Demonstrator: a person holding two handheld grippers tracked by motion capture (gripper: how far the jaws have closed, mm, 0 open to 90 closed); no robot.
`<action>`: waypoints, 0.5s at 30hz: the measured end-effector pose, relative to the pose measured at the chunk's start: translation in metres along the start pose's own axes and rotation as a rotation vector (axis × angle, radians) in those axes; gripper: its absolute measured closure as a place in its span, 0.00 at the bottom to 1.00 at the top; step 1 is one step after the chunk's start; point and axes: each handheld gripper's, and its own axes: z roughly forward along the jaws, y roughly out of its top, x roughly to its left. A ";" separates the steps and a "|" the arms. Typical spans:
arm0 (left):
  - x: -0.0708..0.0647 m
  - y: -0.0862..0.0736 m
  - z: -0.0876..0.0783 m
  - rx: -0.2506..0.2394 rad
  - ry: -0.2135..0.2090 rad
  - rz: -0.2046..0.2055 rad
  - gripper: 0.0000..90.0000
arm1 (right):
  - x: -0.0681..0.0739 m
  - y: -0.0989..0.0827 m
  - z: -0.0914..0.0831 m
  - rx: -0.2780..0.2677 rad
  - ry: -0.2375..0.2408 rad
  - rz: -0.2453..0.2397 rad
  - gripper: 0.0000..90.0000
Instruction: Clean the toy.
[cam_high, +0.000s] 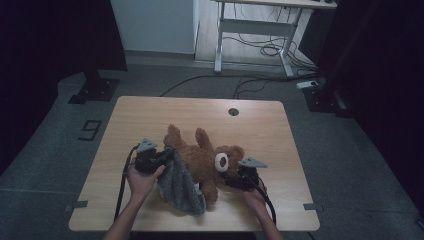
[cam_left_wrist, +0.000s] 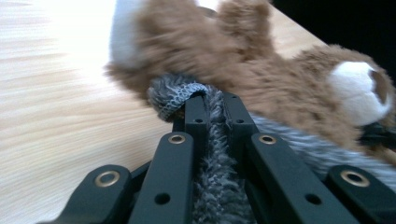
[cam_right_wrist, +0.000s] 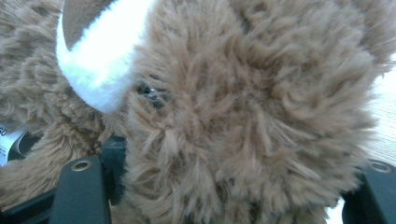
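The bear (cam_high: 202, 157) and the grey cloth (cam_high: 181, 187) lie in the near half of the table (cam_high: 150, 115), the cloth's lower corner close to the near edge. The far half is bare wood up to a round cable hole (cam_high: 233, 111), and wide strips are free at the left and right edges — room on 3 sides.

The top is pale wood grain on a grey carpeted floor (cam_high: 65, 165). A white desk frame (cam_high: 255, 30) with loose cables stands behind, and dark curtains hang at both sides.

The bear lies across the table, legs toward the far left, head toward the right with its white muzzle (cam_high: 221, 161) up. The cloth lies against its near side.

The left gripper (cam_high: 159, 156) sits at the cloth's upper left corner beside the bear's rump; in the left gripper view its jaws are pressed together on a fold of the cloth (cam_left_wrist: 210, 140). The right gripper (cam_high: 231, 179) is at the bear's head — its jaws stand wide on either side of the head (cam_right_wrist: 243, 121), pressed into the fur.
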 end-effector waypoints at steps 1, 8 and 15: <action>-0.003 -0.003 0.007 0.045 0.004 0.011 0.91 | 0.000 0.000 0.000 0.000 0.000 0.000 0.33; 0.008 -0.040 0.015 0.174 0.002 -0.013 0.92 | 0.001 0.000 0.000 0.001 -0.010 -0.012 0.33; 0.015 -0.055 0.000 0.129 -0.019 -0.045 0.91 | 0.002 0.000 0.000 0.002 -0.013 -0.011 0.33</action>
